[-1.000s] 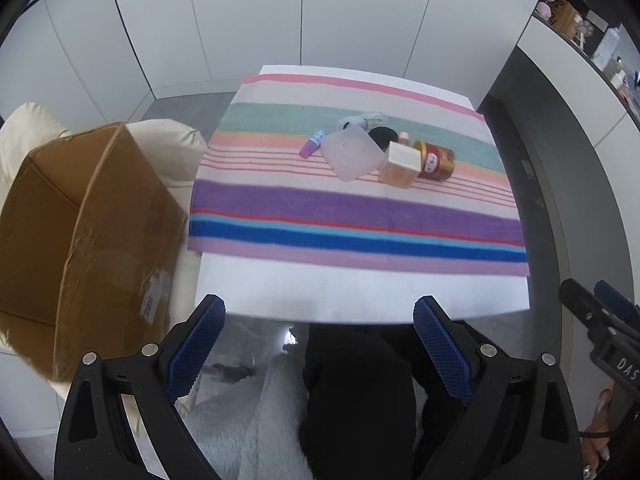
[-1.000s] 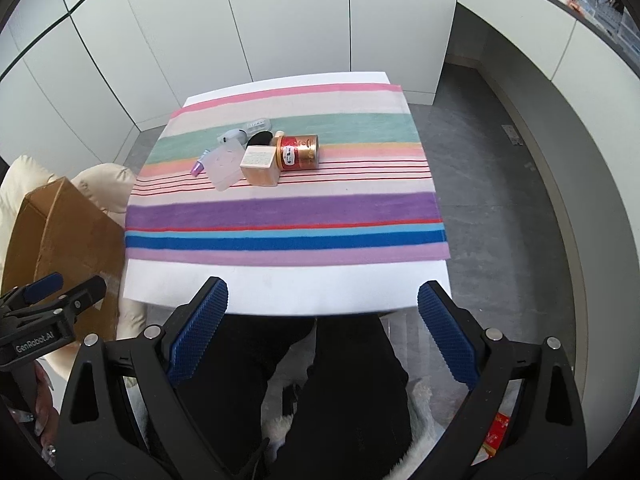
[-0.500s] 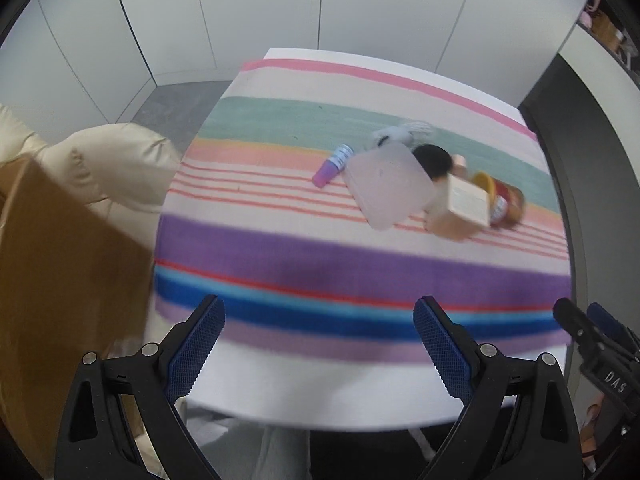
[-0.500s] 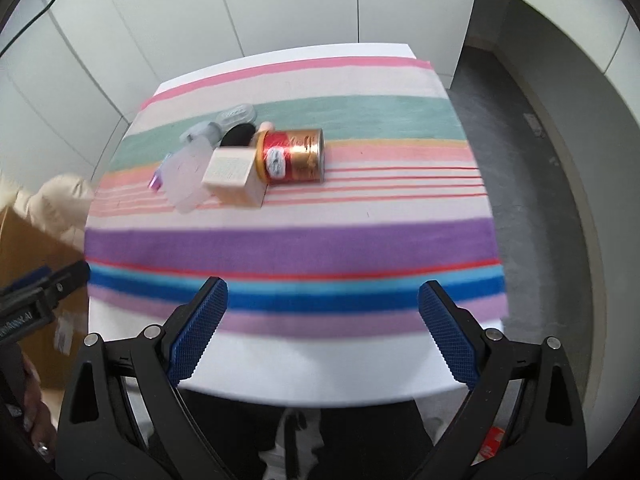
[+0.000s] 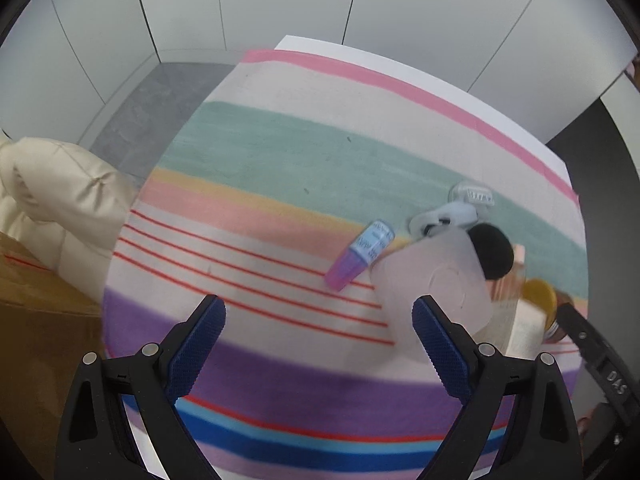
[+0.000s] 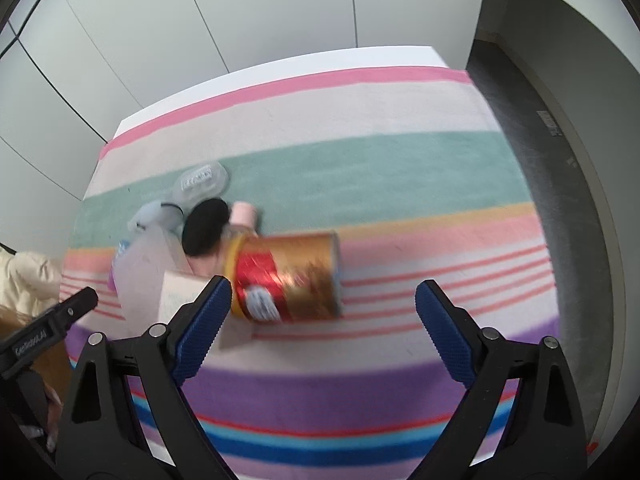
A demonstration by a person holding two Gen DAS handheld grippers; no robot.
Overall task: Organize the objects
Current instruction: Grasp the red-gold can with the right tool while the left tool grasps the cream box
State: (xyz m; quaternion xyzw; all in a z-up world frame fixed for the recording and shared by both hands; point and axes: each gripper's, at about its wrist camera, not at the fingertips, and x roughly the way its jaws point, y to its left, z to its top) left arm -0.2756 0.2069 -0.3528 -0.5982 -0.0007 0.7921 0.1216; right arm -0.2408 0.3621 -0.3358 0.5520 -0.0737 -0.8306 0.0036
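A cluster of objects lies on the striped cloth (image 5: pixel 280 160): a purple tube (image 5: pixel 360 258), a frosted square lid (image 5: pixel 436 280), a black round item (image 5: pixel 494 254), a clear small case (image 5: pixel 472 196), a beige box (image 6: pixel 180 296) and a gold-and-red can (image 6: pixel 288 276) on its side. My left gripper (image 5: pixel 320 320) hangs open over the red-lined stripes, just left of the frosted lid. My right gripper (image 6: pixel 324 312) is wide, its jaws closing slightly, with the can just beyond its fingertips and nothing pressed between the pads.
A cardboard box (image 5: pixel 36 320) and a cream cushion (image 5: pixel 52 192) sit left of the table. White cabinet doors (image 5: pixel 280 0) stand behind it. Dark floor (image 6: pixel 540 160) runs along the table's right side. A pink item (image 6: pixel 244 214) lies behind the can.
Both grippers have come forward and down from the table's near edge toward the cluster, so the objects now look much larger. No object has shifted on the cloth.
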